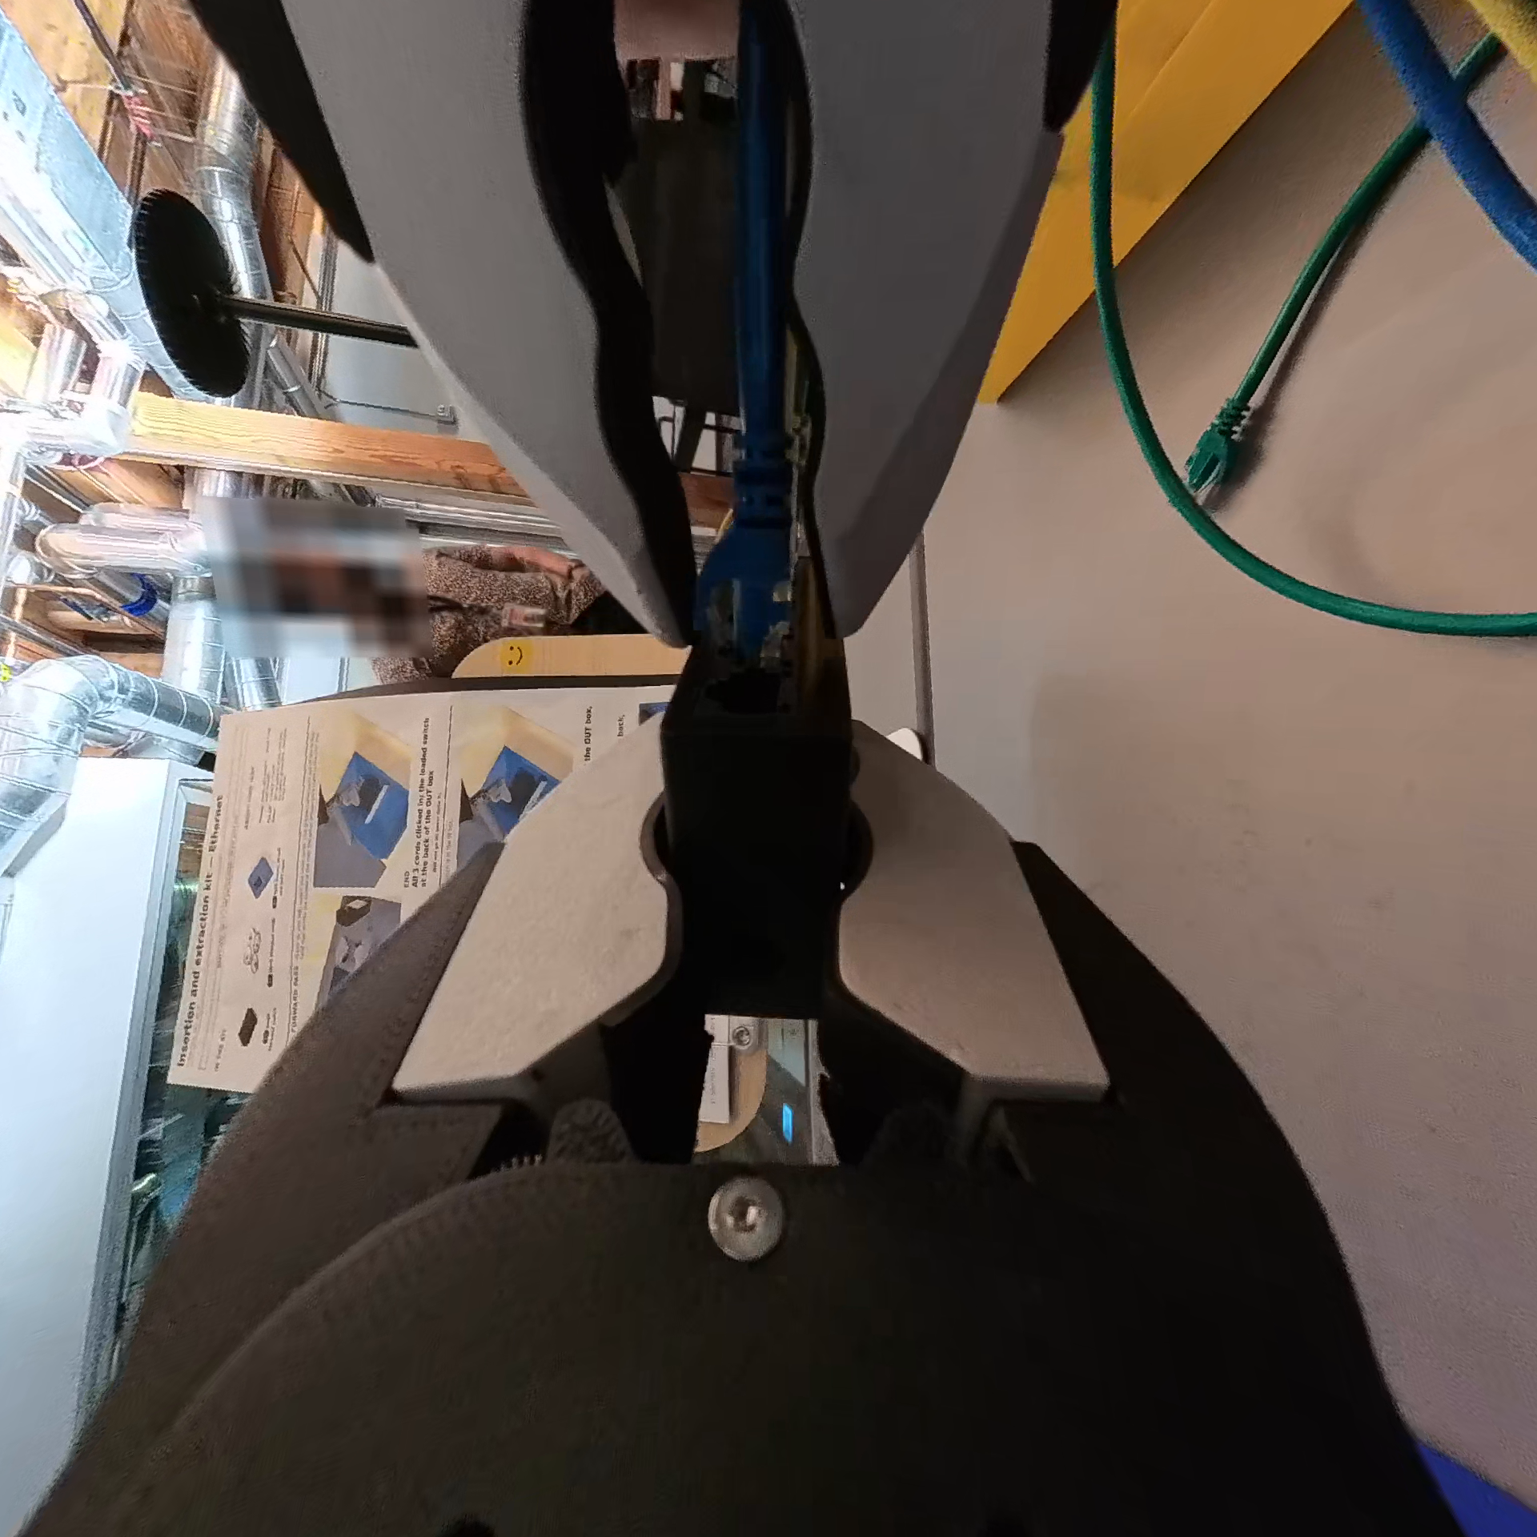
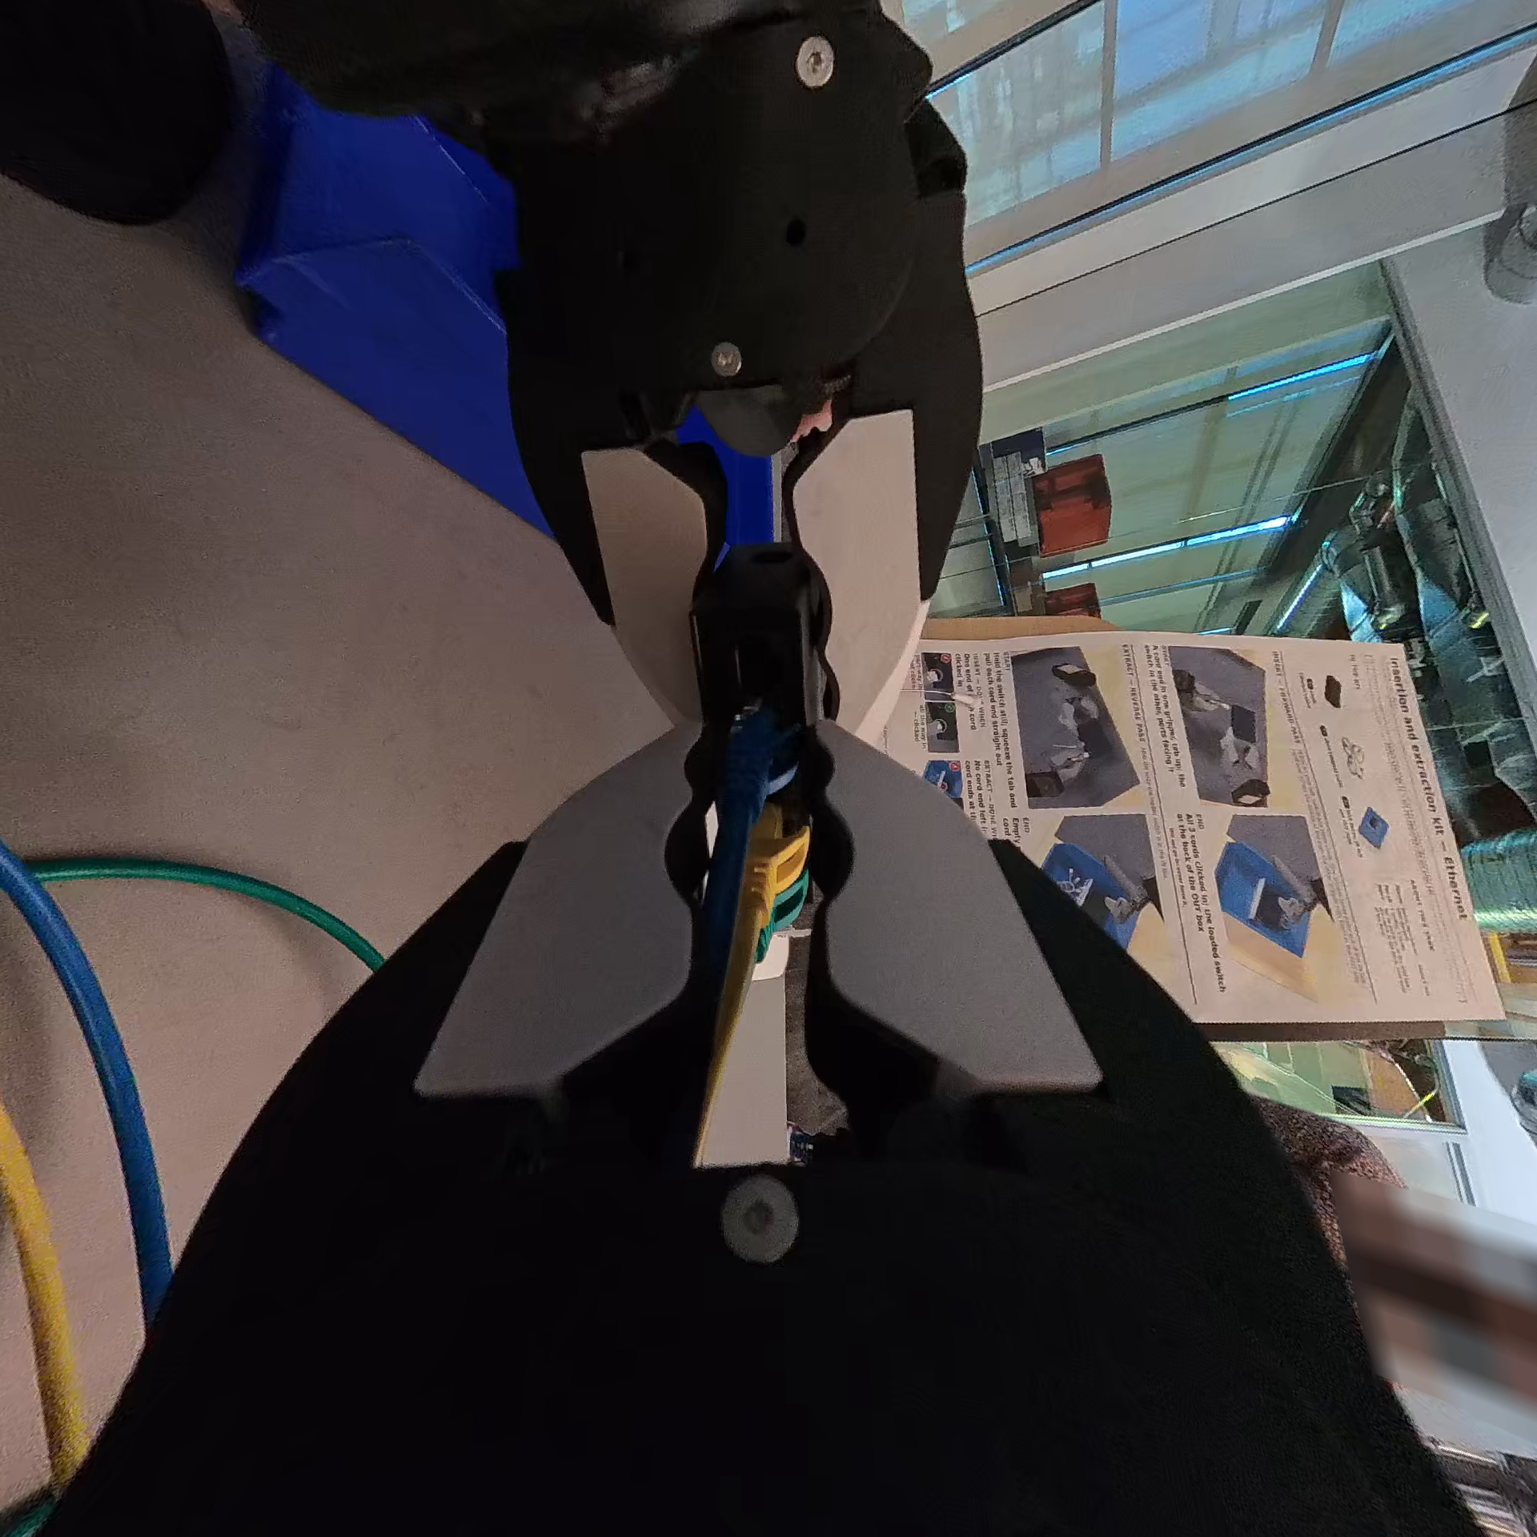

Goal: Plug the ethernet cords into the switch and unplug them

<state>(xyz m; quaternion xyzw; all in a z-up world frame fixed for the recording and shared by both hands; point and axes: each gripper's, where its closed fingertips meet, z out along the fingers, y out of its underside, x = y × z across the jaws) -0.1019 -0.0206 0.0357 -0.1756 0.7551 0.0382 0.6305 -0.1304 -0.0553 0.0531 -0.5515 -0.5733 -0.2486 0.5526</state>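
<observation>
Switch (image 1: pixel 753 840), black, clamped in left tongs (image 1: pixel 757 798); blue ethernet cord (image 1: pixel 761 333) plug at its 12 o'clock port, pinched by right tongs (image 2: pixel 753 798).

My left hand-held gripper (image 1: pixel 757 840) has a matte black, ribbed printed body, rounded toward the camera, with a single silver screw (image 1: pixel 746 1218) set on its centreline. Its two fingers (image 1: pixel 549 906) are broad, pale grey plates with wavy black inner edges. My right hand-held gripper (image 2: pixel 753 798) is built the same way, with darker grey finger plates (image 2: pixel 574 931) on black arms and a dull grey screw (image 2: pixel 758 1220) in the middle of its black housing.
</observation>
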